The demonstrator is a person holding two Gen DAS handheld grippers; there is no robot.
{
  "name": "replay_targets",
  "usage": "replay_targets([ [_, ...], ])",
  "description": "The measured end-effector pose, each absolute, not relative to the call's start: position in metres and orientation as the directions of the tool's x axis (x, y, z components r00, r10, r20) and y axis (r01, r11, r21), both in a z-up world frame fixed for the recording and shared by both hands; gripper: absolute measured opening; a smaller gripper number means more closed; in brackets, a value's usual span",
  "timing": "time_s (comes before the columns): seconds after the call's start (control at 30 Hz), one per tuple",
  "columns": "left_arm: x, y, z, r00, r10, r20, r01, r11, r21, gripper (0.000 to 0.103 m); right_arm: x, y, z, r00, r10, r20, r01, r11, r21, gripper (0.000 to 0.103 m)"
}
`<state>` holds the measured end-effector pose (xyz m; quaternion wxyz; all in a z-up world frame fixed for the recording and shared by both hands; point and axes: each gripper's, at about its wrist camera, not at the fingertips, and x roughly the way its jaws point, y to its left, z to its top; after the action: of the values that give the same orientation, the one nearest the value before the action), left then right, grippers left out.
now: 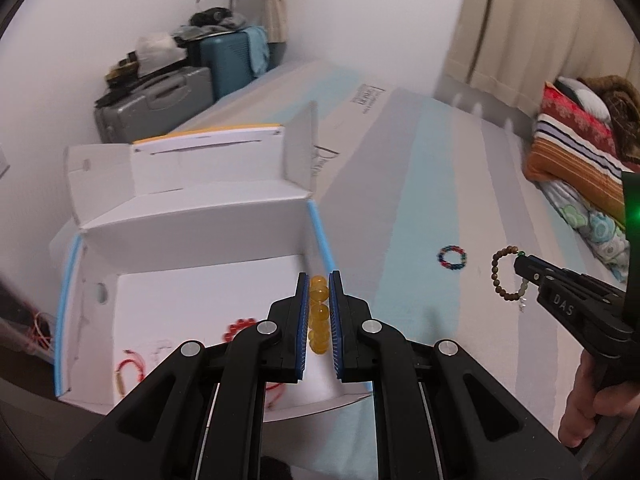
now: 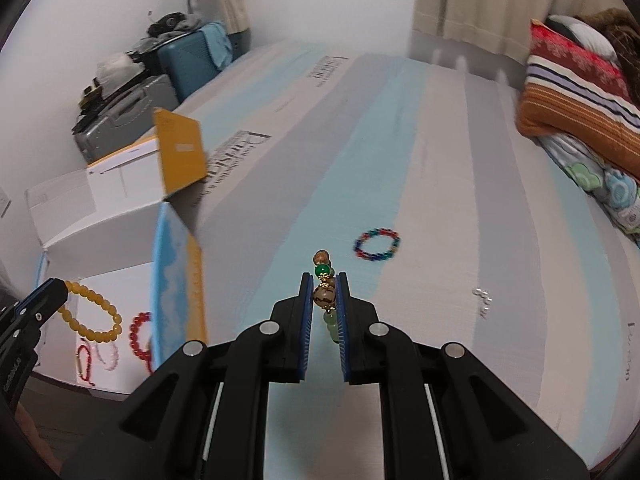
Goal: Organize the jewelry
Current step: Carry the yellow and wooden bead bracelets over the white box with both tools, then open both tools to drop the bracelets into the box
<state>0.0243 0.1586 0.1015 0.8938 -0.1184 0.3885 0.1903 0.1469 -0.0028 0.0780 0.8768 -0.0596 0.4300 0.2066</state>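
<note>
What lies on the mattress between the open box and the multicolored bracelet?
Nothing: the striped mattress is bare between the open box and the multicolored bracelet, clearest in the right wrist view.

- I see the open white box (image 1: 192,280) clear from above, though its raised flaps (image 1: 300,152) stand along the far side, upper left of the frame.
- The striped bed (image 2: 440,160) lies wide open mid-frame, save one multicoloured bracelet (image 2: 377,244).
- Pillows (image 2: 576,100) block the right edge.
</note>
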Motion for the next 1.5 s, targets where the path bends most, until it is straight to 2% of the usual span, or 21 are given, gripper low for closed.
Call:
replay_targets([
  [0.33,-0.016,0.206,0.104,0.591,0.306,-0.746,-0.506,0.861,-0.047,0.009,0.109,0.057,0.09,0.531,0.379,-0.758,-0.512,0.856,0.069,0.011],
  [0.93,-0.067,0.283,0.087,0.505,0.393,-0.769,-0.618,0.786,-0.004,0.009,0.054,0.155,0.081,0.453,0.46,-0.764,-0.642,0.763,0.079,0.011],
  [1.5,-0.072,0.32,0.034,0.407,0.386,-0.828,-0.659,0.752,0.026,0.009,0.041,0.216,0.013,0.307,0.407,-0.86,-0.7,0.709,0.085,0.011],
])
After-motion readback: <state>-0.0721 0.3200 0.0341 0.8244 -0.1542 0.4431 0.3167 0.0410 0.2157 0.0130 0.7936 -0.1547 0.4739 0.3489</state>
